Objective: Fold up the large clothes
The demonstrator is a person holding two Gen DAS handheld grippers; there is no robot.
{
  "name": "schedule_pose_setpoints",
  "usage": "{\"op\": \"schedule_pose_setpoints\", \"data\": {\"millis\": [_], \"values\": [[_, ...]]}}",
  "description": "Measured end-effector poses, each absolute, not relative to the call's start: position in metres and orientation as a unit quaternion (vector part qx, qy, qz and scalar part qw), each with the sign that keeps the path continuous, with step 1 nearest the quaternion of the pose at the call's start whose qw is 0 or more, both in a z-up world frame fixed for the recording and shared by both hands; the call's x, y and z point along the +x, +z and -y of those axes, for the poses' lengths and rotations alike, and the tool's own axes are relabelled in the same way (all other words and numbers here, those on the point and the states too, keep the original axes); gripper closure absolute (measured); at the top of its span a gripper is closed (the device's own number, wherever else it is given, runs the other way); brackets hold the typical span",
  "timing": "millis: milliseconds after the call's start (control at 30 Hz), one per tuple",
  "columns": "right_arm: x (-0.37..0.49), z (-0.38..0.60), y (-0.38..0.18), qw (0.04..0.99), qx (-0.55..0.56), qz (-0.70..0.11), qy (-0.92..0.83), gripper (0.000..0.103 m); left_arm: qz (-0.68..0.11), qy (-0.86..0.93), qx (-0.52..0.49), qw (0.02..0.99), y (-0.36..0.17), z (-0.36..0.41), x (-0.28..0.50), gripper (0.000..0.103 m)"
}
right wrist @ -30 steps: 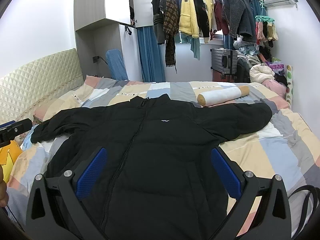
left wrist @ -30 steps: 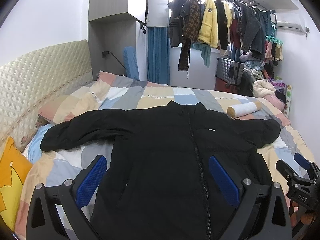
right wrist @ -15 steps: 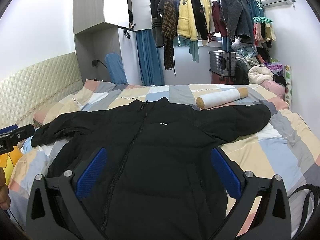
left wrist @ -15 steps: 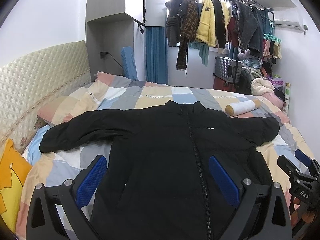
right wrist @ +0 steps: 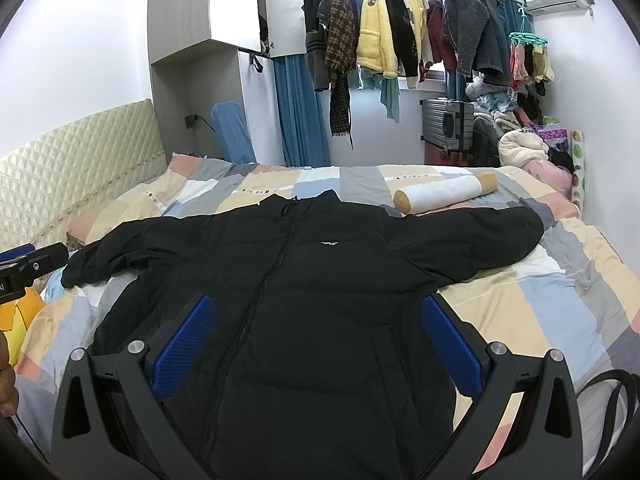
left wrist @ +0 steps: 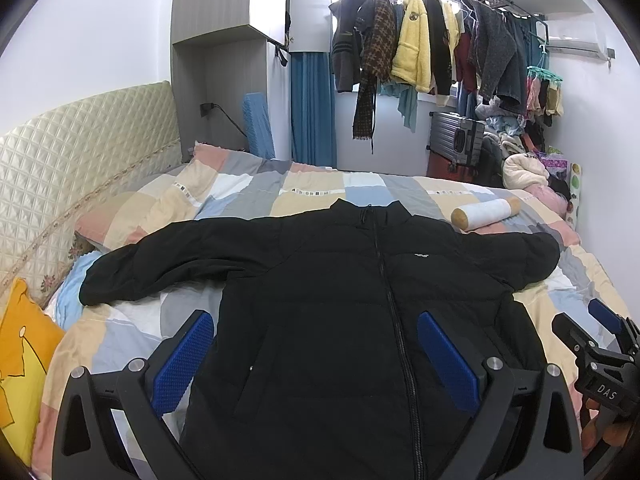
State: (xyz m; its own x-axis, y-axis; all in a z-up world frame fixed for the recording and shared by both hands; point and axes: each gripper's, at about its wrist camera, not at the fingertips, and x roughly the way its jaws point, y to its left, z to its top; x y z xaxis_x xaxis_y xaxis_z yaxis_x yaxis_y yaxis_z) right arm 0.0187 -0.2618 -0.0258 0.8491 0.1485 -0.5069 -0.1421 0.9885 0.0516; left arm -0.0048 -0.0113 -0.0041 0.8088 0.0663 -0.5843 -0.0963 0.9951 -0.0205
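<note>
A large black zip-up puffer jacket (left wrist: 340, 296) (right wrist: 320, 288) lies flat, front up, on the patchwork bed, both sleeves spread outward and the collar pointing away. My left gripper (left wrist: 314, 354) hovers open above the jacket's lower hem, nothing between its blue pads. My right gripper (right wrist: 316, 344) is likewise open above the hem, a little to the right. Each gripper shows at the edge of the other's view: the right gripper (left wrist: 600, 344) at the far right, the left gripper (right wrist: 28, 268) at the far left.
A white roll with tan ends (right wrist: 444, 194) lies past the jacket's right sleeve. An orange-yellow cushion (left wrist: 20, 360) sits at the bed's left edge below the quilted headboard (left wrist: 80, 152). Hanging clothes (right wrist: 400, 40), a suitcase (right wrist: 448, 124) and piled laundry fill the far wall.
Both views have tilted slightly upward and pulled back a little. The jacket has not moved and both grippers stay open.
</note>
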Motion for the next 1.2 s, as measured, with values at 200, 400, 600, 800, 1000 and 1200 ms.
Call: {"op": "schedule_pose_setpoints", "data": {"millis": [200, 400, 600, 800, 1000, 1200], "values": [[0.019, 0.261, -0.026, 0.961, 0.004, -0.266, 0.077, 0.0, -0.307, 0.041, -0.026, 0.95, -0.004, 0.012, -0.005, 0.0], [0.019, 0.26, -0.027, 0.961, 0.003, -0.267, 0.077, 0.0, -0.309, 0.041, -0.023, 0.95, -0.006, 0.012, -0.004, 0.0], [0.019, 0.26, -0.027, 0.961, 0.003, -0.266, 0.078, 0.0, -0.31, 0.04, -0.023, 0.95, -0.006, 0.013, -0.004, 0.0], [0.018, 0.264, -0.032, 0.961, 0.015, -0.265, 0.078, 0.0, -0.311, 0.032, -0.018, 0.95, -0.006, 0.016, -0.005, 0.0], [0.019, 0.267, -0.036, 0.959, 0.016, -0.273, 0.078, 0.0, -0.306, 0.03, -0.026, 0.951, -0.003, 0.019, -0.005, 0.0], [0.021, 0.269, -0.034, 0.957, 0.021, -0.277, 0.083, 0.0, -0.288, 0.051, -0.02, 0.956, 0.006, 0.023, -0.008, 0.0]]}}
